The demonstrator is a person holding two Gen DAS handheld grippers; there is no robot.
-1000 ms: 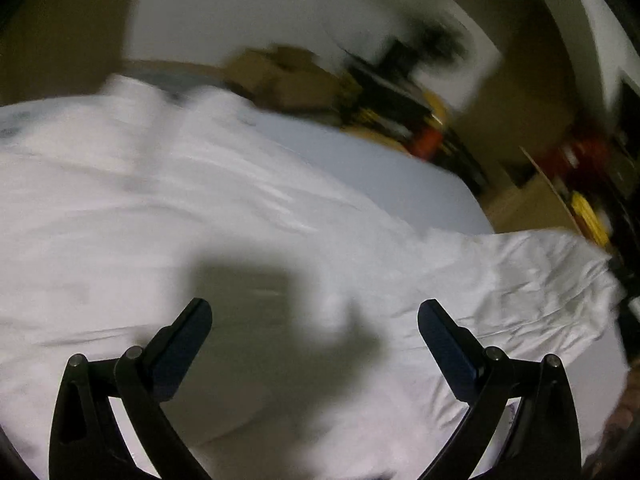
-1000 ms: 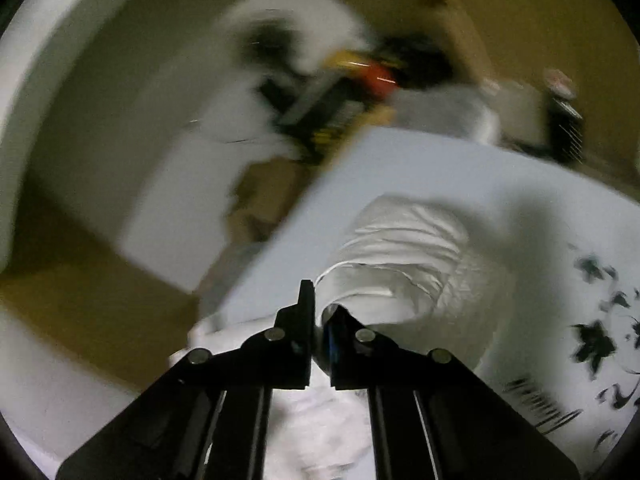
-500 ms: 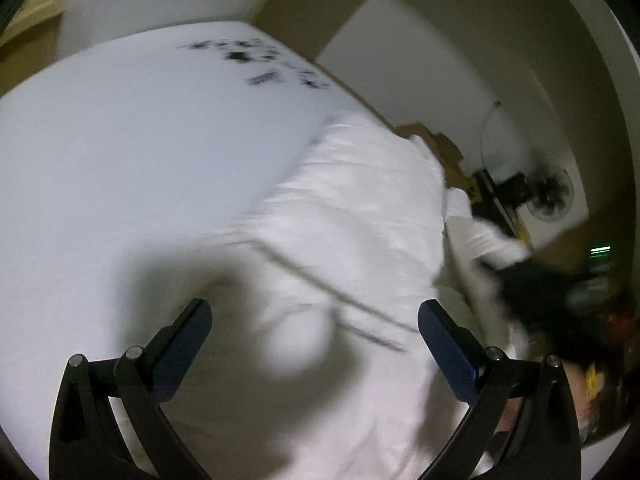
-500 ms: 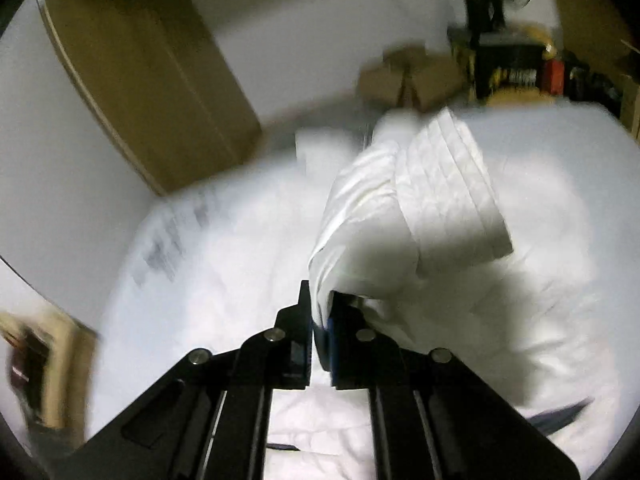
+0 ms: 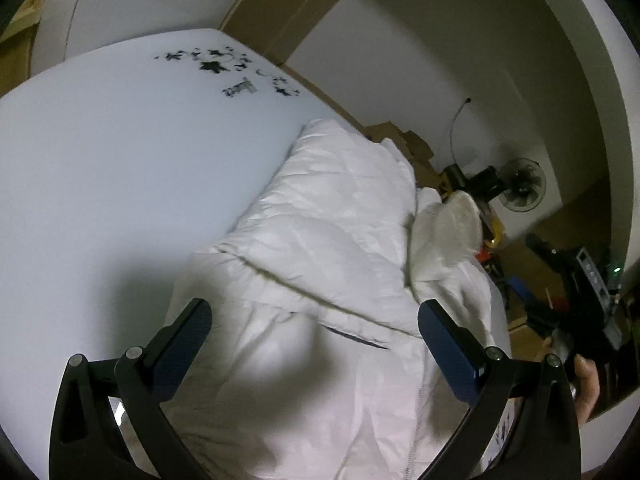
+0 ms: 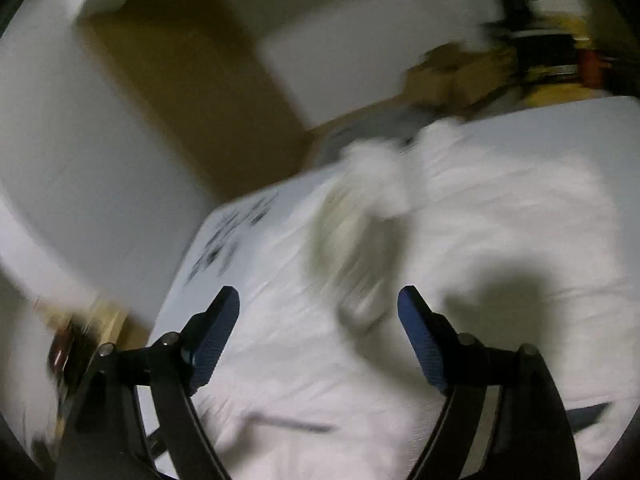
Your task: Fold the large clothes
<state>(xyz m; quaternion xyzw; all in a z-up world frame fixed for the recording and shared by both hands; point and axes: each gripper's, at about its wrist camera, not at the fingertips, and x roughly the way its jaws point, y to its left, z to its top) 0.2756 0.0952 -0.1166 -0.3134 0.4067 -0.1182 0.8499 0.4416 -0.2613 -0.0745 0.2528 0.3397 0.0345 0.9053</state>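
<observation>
Half a second back the right gripper (image 6: 318,322) pinched the jacket (image 5: 320,248); now its jaws gape, the fold dropped just ahead. Left gripper (image 5: 314,338) hovers wide over the jacket. That fold looks done; another grasp probably follows.

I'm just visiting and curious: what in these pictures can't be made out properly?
- Jacket: left view, its near end is cut off by the bottom edge and gripper shadow.
- Hood: right view, smeared by motion blur.
- Print on the bed: left view, too small to read.
- Floor clutter: right view, blurred.
</observation>
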